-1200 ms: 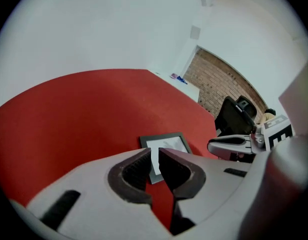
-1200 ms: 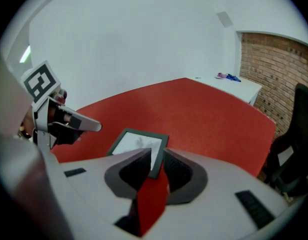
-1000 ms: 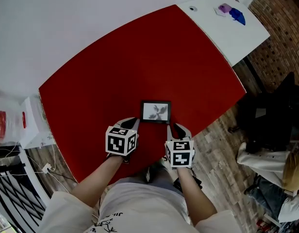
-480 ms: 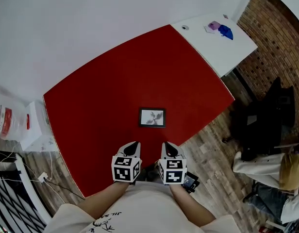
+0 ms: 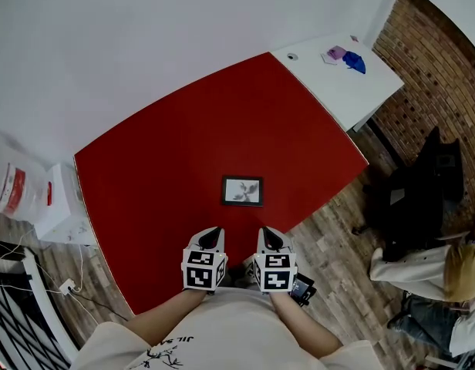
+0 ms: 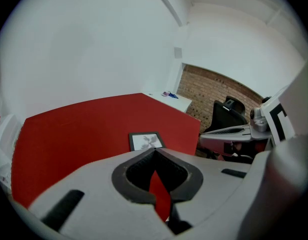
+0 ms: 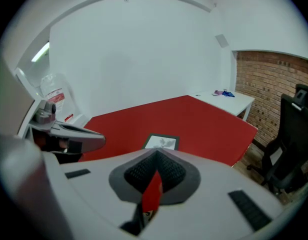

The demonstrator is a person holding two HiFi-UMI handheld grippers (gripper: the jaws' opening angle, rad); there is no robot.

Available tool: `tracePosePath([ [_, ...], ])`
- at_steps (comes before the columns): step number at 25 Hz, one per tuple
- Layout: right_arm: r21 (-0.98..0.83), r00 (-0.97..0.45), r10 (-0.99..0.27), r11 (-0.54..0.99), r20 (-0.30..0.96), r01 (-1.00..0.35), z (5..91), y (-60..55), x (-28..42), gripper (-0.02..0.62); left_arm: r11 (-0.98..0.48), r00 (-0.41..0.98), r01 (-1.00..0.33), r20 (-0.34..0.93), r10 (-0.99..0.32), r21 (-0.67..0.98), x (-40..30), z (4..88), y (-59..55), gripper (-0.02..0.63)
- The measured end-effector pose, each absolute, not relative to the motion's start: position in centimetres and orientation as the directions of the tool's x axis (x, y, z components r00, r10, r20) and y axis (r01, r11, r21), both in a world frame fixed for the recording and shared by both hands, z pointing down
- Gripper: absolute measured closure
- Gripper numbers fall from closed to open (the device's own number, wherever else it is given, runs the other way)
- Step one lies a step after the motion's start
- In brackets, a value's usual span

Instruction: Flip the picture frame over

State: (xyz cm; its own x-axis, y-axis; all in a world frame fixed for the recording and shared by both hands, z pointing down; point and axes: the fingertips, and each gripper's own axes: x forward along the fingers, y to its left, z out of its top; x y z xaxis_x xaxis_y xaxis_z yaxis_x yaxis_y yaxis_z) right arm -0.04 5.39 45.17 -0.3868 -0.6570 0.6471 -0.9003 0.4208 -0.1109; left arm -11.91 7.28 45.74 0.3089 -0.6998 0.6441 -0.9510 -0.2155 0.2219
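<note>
While both forearms come in from the bottom of the head view, light sleeves converging, the two grippers sit side by side close to the torso. They are near each other and roughly parallel, with the marker cubes facing up at the camera.

Left gripper (image 5: 212,233): tilted down and away from the body, tips over the near edge of the red surface (image 5: 176,153). Its fingers are closed tip to tip with nothing between them; only red surface shows through the slot behind the tips.

Right gripper (image 5: 267,233): same downward tilt, level with the left one, tips about at the surface's near edge. Its fingers are also closed and empty.

Picture frame (image 5: 242,191): lies flat on the red surface, picture side up, with a dark border around a grey floral print. It sits ahead of both grippers, roughly centred between them and clearly apart, touched by neither. Both gripper views show it just past the closed fingertips.

White side surface (image 5: 341,83): butts against the far right corner of the red one and carries small blue and purple items (image 5: 353,62). A brick wall (image 5: 438,60) stands at the right. A black chair (image 5: 422,191) is on the wood floor (image 5: 338,237). A seated person (image 5: 453,276) is at the lower right. A white box (image 5: 56,210) sits left of the red surface.
</note>
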Motion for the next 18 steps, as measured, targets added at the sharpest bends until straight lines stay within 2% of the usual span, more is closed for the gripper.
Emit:
tracePosePath([
  [18, -0.117, -0.387, -0.658, 0.416, 0.646, -0.902, 44.74, 6.23, 1.00, 0.591, -0.222, 0.301, -0.954, 0.633, -0.714, 0.203, -11.76, 44.84, 7.06, 0.600],
])
